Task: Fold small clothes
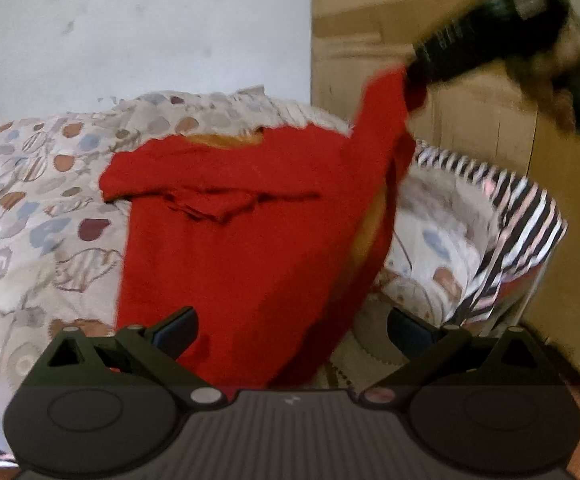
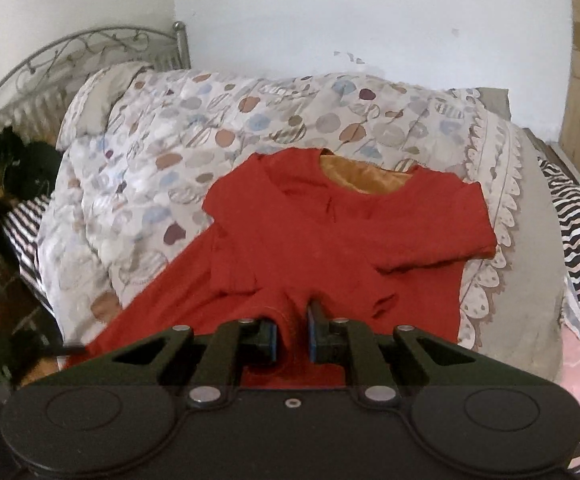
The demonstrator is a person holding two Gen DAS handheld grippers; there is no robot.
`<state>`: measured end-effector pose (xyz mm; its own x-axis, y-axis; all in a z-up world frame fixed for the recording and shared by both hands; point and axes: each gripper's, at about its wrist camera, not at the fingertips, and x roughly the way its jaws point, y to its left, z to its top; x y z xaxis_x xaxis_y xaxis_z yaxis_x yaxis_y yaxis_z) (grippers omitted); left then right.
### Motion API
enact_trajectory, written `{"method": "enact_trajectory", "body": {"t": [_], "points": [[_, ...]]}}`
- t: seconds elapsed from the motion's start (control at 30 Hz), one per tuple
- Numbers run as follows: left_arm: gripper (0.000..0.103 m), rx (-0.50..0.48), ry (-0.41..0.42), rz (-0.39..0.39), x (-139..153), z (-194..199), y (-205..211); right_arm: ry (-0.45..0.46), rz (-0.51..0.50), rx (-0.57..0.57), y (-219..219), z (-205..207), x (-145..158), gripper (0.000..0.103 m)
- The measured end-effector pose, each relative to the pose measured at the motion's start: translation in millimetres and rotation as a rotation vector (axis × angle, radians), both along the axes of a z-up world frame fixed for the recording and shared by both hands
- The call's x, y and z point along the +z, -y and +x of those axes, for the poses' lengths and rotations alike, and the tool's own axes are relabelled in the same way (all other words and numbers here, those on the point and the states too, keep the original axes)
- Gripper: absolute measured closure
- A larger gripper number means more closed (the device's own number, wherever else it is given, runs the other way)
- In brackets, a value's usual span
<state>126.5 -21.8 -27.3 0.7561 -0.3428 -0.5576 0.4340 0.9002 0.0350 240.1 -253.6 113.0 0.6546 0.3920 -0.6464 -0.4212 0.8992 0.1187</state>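
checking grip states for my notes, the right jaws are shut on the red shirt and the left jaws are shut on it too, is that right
Not quite. The right gripper is shut on the red shirt, as the right wrist view shows. But the left gripper is open: in the left wrist view its jaws stand wide apart, with the shirt's hem lying between them ungripped.

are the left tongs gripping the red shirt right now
No, the left tongs stand wide open with the red shirt lying loose between their fingers; the right tongs pinch it.
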Motion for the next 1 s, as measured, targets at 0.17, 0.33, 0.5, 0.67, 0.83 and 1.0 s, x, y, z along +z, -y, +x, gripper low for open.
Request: {"method": "enact_trajectory", "body": {"t": [0.17, 0.33, 0.5, 0.67, 0.83, 1.0], "points": [[0.001, 0.041, 0.024, 0.135, -22, 14, 30, -0.014, 0.065, -0.023, 7, 3, 10, 0.089], [0.008, 0.087, 0.082, 0.198, -29, 21, 35, 0.005, 0.073, -0.030, 12, -1, 18, 0.089], [0.032, 0.120, 0.156, 0.321, -30, 13, 17, 0.013, 0.092, -0.045, 19, -5, 20, 0.089], [0.056, 0.139, 0.203, 0.393, -30, -2, -16, 0.030, 0.110, -0.071, 29, -18, 17, 0.089], [0.090, 0.113, 0.307, 0.333, -22, -16, -35, 0.086, 0.099, -0.114, 37, -43, 7, 0.089], [0.097, 0.140, 0.403, 0.221, -6, -19, -44, 0.202, 0.037, -0.183, 41, -84, -12, 0.090]]}}
